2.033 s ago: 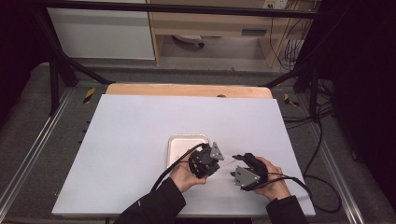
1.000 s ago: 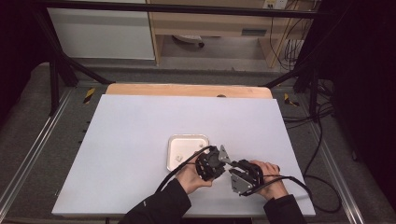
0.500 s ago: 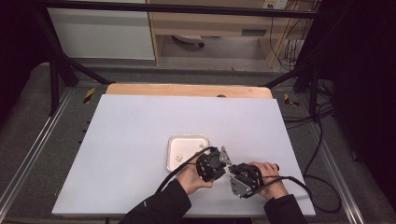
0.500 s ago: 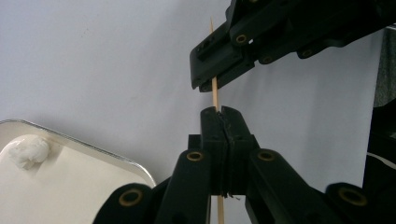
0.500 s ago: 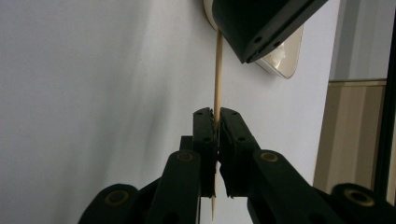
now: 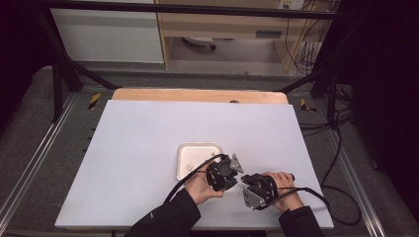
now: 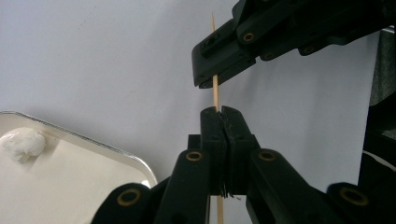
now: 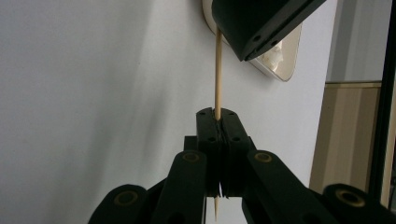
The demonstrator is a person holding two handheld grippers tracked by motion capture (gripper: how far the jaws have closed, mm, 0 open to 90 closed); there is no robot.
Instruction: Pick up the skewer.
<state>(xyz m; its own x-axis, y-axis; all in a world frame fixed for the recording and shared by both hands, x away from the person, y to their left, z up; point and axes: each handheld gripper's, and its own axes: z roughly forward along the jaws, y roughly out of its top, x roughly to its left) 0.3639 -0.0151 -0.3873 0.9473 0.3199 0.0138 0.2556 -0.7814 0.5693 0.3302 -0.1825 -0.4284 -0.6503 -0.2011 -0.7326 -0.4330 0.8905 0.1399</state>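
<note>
I hold the left gripper (image 7: 222, 112) and right gripper (image 8: 217, 114) face to face above the white table (image 6: 148, 133), both clamped tight on one thin wooden skewer (image 7: 215, 91) spanning between them, just beside the shallow white metal tray (image 6: 190, 157) with a white lump (image 7: 21, 143).

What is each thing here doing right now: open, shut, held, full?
left gripper: shut on the wooden skewer.
right gripper: shut on the same skewer.
wooden skewer: held by both grippers, above the table.
tray: flat on the table, holding a small white lump.
</note>
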